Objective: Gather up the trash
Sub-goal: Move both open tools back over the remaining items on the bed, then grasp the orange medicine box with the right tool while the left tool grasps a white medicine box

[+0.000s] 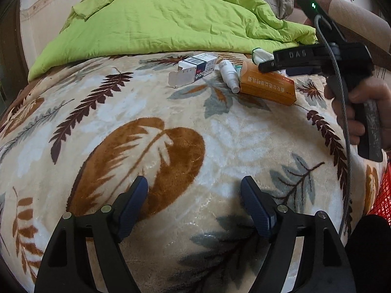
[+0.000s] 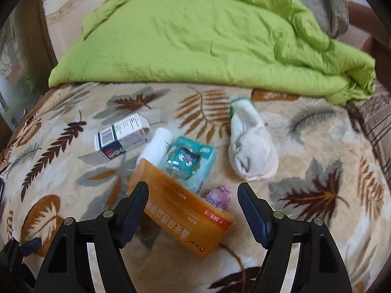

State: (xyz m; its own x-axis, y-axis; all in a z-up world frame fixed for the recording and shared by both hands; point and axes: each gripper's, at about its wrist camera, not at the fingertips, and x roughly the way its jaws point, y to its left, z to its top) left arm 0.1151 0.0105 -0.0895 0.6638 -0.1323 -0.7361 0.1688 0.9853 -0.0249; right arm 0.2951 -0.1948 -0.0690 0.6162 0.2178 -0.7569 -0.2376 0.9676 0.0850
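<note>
Broadly, a bed carries everything: a leaf-patterned plush blanket [image 2: 317, 146] covers it, with a rumpled green quilt [image 2: 207, 36] heaped along its far side. On the blanket the trash lies in 1 loose cluster. An orange carton [image 2: 185, 210], the biggest piece, sits nearest the right claw [image 2: 193, 195], whose fingers are spread wide with the carton's near end between them, not touching. It overlaps a teal cartoon box [image 2: 188, 163] and a white bottle [image 2: 156, 146]. Just left lies a white-and-blue medicine box [image 2: 122, 136] with its end flap open. A white sock [image 2: 251, 151] rests apart to the right. A small crumpled purple wrapper [image 2: 220, 196] sits beside the carton. The left claw [image 1: 195, 190] hangs spread and empty over bare blanket, well short of the cluster.
</note>
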